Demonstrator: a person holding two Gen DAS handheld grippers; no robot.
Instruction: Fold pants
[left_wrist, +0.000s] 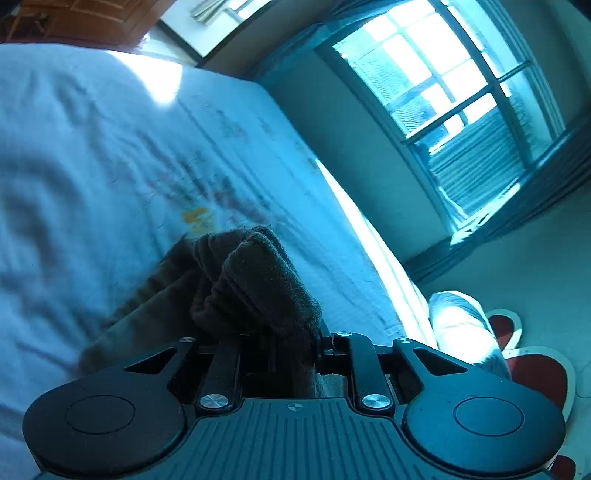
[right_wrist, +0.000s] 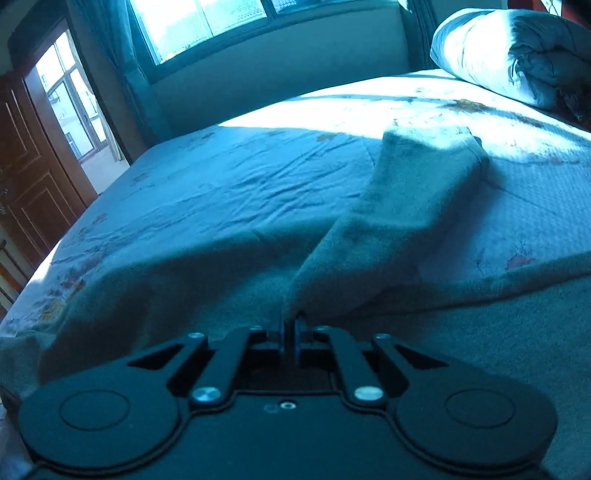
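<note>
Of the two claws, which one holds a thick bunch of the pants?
The left claw: a bunched wad of pants fills it. The right claw pinches only a thin edge.

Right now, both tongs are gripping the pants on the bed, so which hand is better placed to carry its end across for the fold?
Probably left. The left tongs hold a bunched end of the pants lifted above the bed; the right tongs pinch fabric lying low.

Honestly nothing readable anywhere here, no words, brand names, numbers or labels in either wrist view, just a tiny crosshair mark moulded on the left gripper's ribbed black plastic body (left_wrist: 294, 407).
</note>
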